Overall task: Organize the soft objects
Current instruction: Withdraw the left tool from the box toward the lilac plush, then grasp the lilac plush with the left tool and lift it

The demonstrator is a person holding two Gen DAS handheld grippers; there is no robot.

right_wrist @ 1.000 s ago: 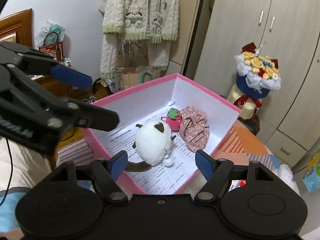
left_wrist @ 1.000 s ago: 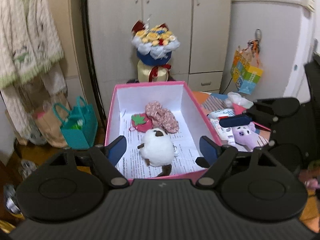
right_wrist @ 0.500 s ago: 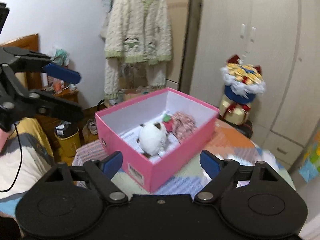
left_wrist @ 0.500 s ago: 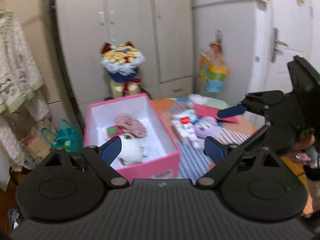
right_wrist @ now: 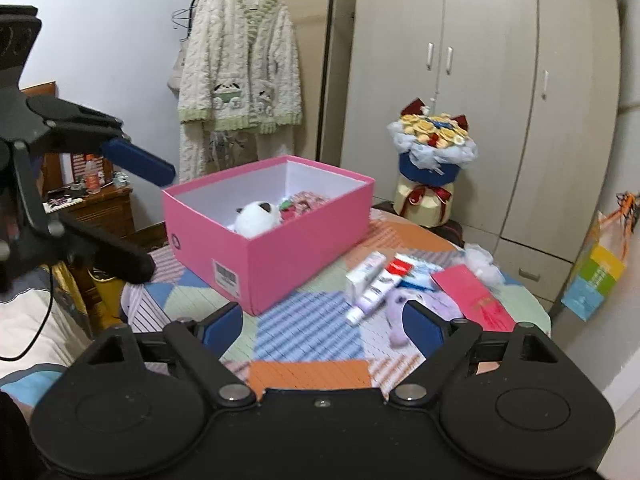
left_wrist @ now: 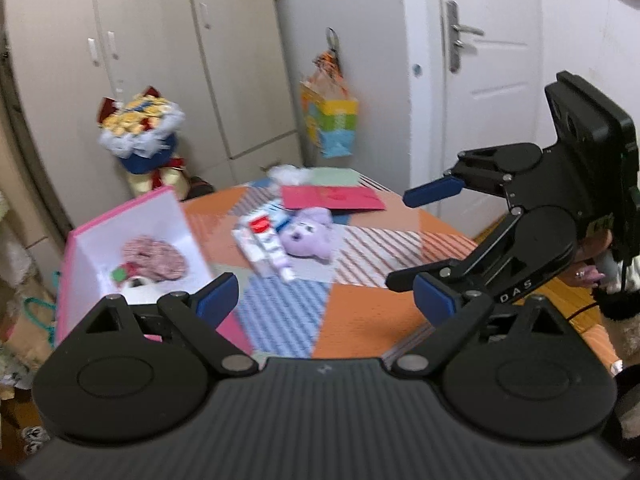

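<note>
Both grippers are standing with their jaws wide apart and have just been opening further, with nothing between the pads: the left gripper (left_wrist: pixel 324 300) is hanging over the patchwork tabletop, and the right gripper (right_wrist: pixel 322 322) is hovering over the same cloth, just short of the purple toy. Seen from the left wrist, the right gripper is reaching in from the right edge, well above the table; a hand is showing behind it.

Among the room's things, the wardrobe (right_wrist: pixel 480 80) is filling the back wall, and a knitted cardigan (right_wrist: pixel 240 68) is hanging on a rail to its left. Below them the table (right_wrist: pixel 312 372), covered in orange, blue and striped patches, is carrying the pink box (right_wrist: pixel 280 236), which is sitting open at the table's far left side. Inside it are lying a white plush (right_wrist: pixel 256 218), a floral fabric piece (left_wrist: pixel 154 254) and a small strawberry item (left_wrist: pixel 120 274). Behind the table a flower bouquet (right_wrist: pixel 434 148) is standing upright. On the cloth, apart from the box, a red envelope (right_wrist: pixel 474 298) is lying flat; the purple plush (left_wrist: pixel 308 236) is lying just beside the tubes and small cartons (right_wrist: pixel 376 284), touching them.
</note>
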